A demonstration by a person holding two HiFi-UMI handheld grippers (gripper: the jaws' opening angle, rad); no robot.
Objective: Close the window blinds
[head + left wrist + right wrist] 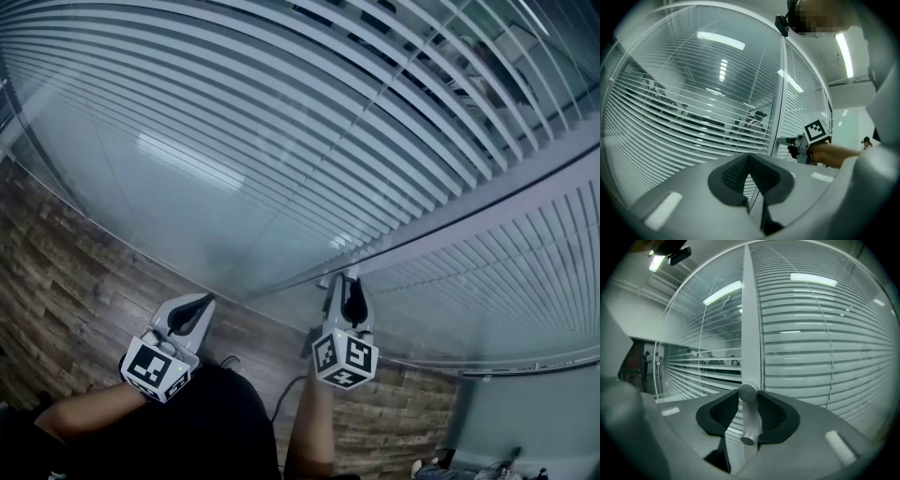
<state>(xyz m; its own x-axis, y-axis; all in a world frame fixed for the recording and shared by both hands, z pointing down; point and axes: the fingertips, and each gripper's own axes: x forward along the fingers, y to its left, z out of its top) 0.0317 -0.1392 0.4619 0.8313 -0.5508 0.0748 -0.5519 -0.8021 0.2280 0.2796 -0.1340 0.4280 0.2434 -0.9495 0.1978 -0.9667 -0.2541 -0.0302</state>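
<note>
A glass wall carries two sets of white blinds on either side of a grey frame post (pixel 450 220). The left blind (pixel 281 112) has its slats tilted apart, and the room behind shows through. The right blind (pixel 811 333) looks flatter and more closed. A small round silver knob (pixel 747 392) sticks out from the post (pixel 751 310). My right gripper (pixel 349 279) is at the post, its pads pressed on both sides of the knob. My left gripper (pixel 204 302) hangs lower left, away from the glass, its jaw tips together and holding nothing.
Wood-look flooring (pixel 56 281) runs below the glass, with a dark cable (pixel 286 394) lying on it. People's feet (pixel 469 464) show at the bottom right. Another person (pixel 866 140) stands far off. Desks and chairs show through the left blind (pixel 693 117).
</note>
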